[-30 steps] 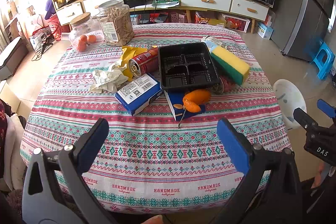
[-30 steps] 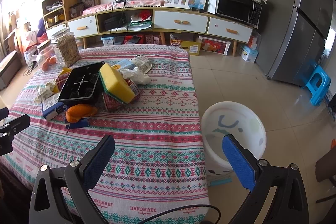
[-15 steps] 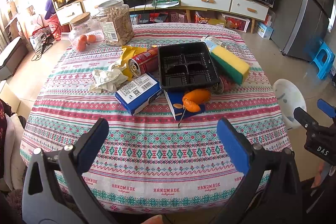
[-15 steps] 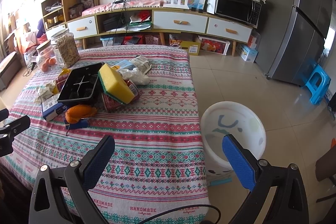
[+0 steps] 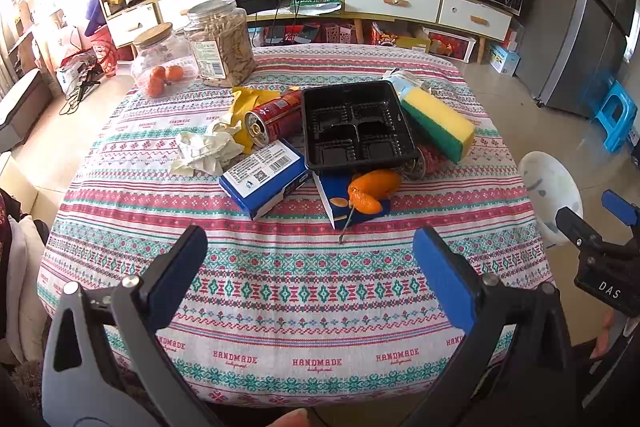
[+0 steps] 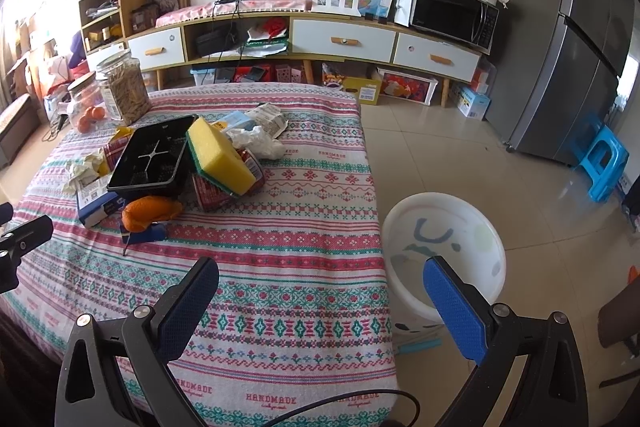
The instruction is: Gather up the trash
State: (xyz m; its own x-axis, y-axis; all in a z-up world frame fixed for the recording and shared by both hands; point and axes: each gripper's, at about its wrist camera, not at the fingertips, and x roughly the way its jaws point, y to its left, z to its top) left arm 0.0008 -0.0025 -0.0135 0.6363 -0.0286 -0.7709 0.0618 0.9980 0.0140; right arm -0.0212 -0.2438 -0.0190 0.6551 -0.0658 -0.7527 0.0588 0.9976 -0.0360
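Trash lies in a heap mid-table: a black plastic tray (image 5: 354, 125), a red can (image 5: 272, 119), crumpled white paper (image 5: 204, 149), a blue-and-white carton (image 5: 264, 179), orange peel (image 5: 372, 189) on a blue packet, and a yellow-green sponge (image 5: 438, 123). The heap also shows in the right wrist view, with the tray (image 6: 154, 157) and sponge (image 6: 220, 157). A white bin (image 6: 444, 251) stands on the floor right of the table. My left gripper (image 5: 308, 275) is open and empty over the table's near edge. My right gripper (image 6: 320, 301) is open and empty over the table's near right corner, beside the bin.
Two glass jars, one with oranges (image 5: 160, 61) and one with snacks (image 5: 222, 43), stand at the table's far left. A blue stool (image 6: 602, 161) and a grey fridge (image 6: 576, 47) are to the right. A long low cabinet (image 6: 320, 39) runs along the back wall.
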